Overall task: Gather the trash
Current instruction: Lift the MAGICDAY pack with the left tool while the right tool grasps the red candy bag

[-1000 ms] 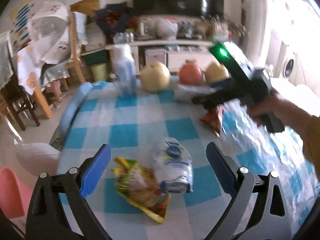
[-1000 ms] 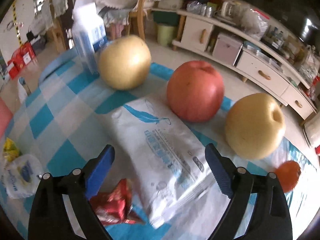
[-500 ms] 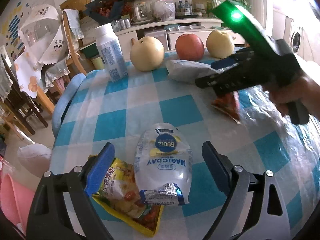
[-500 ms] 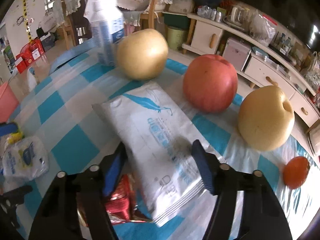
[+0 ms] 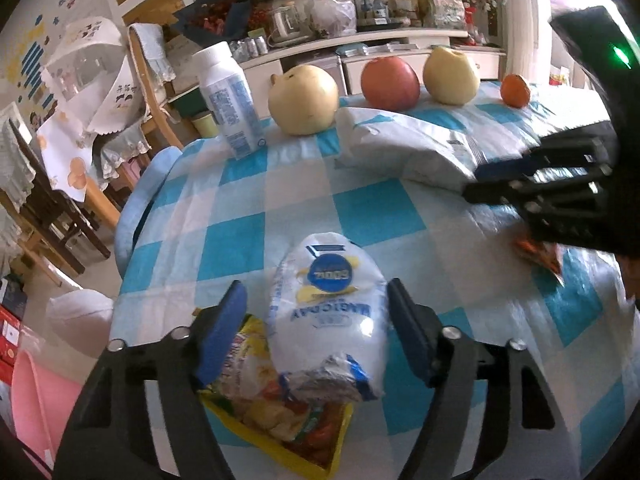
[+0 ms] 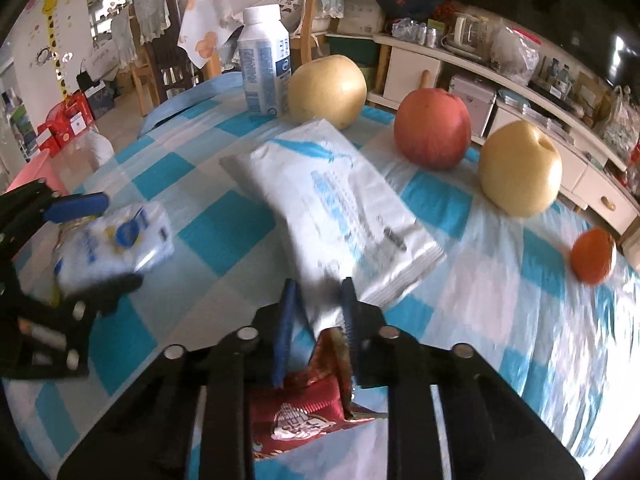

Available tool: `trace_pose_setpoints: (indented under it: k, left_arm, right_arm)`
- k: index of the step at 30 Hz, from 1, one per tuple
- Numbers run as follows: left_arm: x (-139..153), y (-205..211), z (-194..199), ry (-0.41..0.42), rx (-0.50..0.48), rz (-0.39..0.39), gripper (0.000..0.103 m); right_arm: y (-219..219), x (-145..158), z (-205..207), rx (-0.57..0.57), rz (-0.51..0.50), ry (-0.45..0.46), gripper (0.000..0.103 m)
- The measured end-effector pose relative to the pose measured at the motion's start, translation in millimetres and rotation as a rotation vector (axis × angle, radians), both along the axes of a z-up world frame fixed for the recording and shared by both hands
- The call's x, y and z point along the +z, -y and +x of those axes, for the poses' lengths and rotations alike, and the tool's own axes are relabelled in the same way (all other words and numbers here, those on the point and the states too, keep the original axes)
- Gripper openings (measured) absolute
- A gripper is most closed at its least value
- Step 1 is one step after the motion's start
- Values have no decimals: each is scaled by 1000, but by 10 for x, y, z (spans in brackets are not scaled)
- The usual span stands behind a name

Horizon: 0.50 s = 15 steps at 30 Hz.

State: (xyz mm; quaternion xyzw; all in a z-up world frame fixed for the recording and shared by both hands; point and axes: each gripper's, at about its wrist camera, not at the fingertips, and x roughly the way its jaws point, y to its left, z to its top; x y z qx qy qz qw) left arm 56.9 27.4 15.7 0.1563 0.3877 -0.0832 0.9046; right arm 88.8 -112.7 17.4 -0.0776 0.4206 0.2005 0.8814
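Observation:
A white and blue snack bag [image 5: 330, 320] lies on the checked tablecloth [image 5: 380, 216], on top of a yellow snack wrapper [image 5: 276, 416]. My left gripper [image 5: 316, 336] is open, its jaws on either side of the white bag, the right pad close to it. The bag also shows in the right wrist view [image 6: 112, 240]. My right gripper [image 6: 316, 316] has closed on a red wrapper [image 6: 308, 396], which sticks up between its jaws. In the left wrist view the red wrapper [image 5: 540, 250] shows under that gripper at the right.
A white tissue pack [image 6: 340, 212] lies mid-table. Behind it stand a milk bottle [image 6: 264, 64], two yellow pears [image 6: 326, 88] [image 6: 520, 168], a red apple [image 6: 432, 128] and a small orange [image 6: 592, 256]. Chairs and a low cabinet stand beyond the table.
My left gripper moved forward and narrowed around the white bag. My right gripper closed from wide open onto the red wrapper and pulled back a little.

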Motion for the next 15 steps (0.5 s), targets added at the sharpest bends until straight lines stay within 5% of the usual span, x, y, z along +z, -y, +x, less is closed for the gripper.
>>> trace_pose_setpoints:
  k: [7,8,11,15]
  left_arm:
    - [33,-79,6,-2,21,-53,60]
    - [37,-89,5,-3,24,-62,60]
    - [47,-118,2,-9,29,-94,60]
    - [86,-165,-28,-14,29,-134,60]
  right_arm:
    - [253,55,-238,-81,112,-47,16]
    - [302,83,-284,-100,131,-50,20]
    - [399,151,-457,-172,142,-40,57]
    - [410,133,-675,-241,145,-54,61]
